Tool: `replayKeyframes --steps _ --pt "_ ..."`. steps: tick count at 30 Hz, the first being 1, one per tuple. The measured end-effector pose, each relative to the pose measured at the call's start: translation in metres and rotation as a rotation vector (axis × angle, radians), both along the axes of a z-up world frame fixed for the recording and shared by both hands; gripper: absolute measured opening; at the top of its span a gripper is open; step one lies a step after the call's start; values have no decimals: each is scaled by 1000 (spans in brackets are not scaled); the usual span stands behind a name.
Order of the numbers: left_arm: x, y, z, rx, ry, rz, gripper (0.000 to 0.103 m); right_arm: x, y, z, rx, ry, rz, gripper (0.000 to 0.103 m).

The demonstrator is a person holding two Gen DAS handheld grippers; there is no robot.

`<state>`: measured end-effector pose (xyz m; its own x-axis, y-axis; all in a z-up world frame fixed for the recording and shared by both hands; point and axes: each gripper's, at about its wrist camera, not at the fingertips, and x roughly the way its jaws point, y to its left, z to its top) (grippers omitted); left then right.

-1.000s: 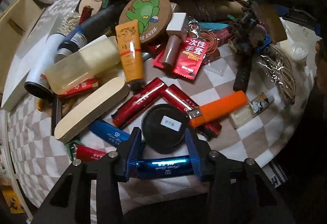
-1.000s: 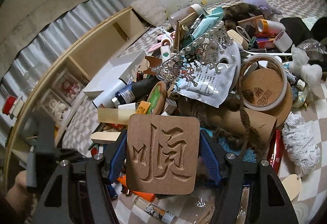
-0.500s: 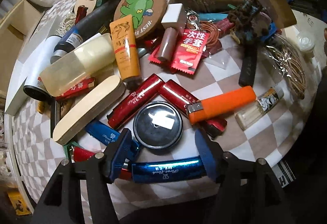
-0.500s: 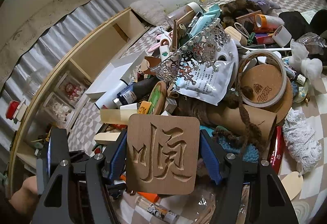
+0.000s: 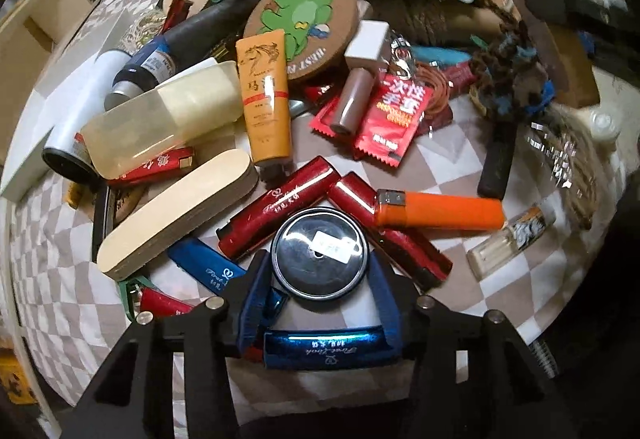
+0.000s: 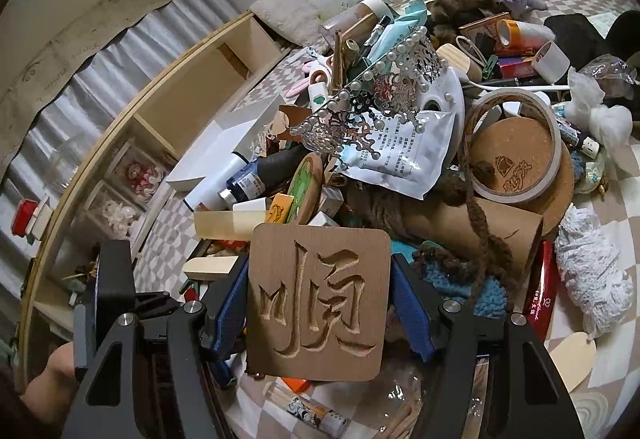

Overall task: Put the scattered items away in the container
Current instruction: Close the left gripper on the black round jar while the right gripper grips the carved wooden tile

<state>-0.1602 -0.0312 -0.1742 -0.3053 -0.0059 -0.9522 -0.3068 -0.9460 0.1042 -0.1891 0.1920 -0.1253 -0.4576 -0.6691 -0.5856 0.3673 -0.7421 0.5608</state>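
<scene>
So we've got our left gripper point(image 5: 320, 271) pointing steeply down at the near edge of the clutter on the checked beige-and-white cloth point(image 5: 436, 159). Its blue pads sit either side of a round black tin with a small white label on the lid point(image 5: 319, 252); the jaws have just been closing in on it, and the pads look like they're touching the rim, though the fisheye bends things enough that we can't swear to a firm squeeze. A shiny blue metallic tube with silver lettering point(image 5: 326, 350) lies crosswise just nearer than the tin, between the fingers' bases. Two glossy red tubes point(image 5: 280, 211) angle away on the far side, and an orange lighter with a metal cap point(image 5: 440, 214) lies to the right, over one of them.

Our right gripper point(image 6: 320, 299) is clamped on a square brown wooden coaster with a carved character point(image 6: 318, 301), held upright above the pile. The open white box point(image 6: 224, 147) sits far left, beside the heap, against the shelf.
</scene>
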Motion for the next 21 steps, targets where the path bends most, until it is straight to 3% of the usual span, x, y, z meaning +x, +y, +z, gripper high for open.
replayKeyframes --steps 10,21 --pt "-1 -32 28 156 101 179 49 0 3 -2 -27 -20 6 68" --pt "31 -3 55 283 277 271 49 9 -1 -2 -17 -30 9 68"
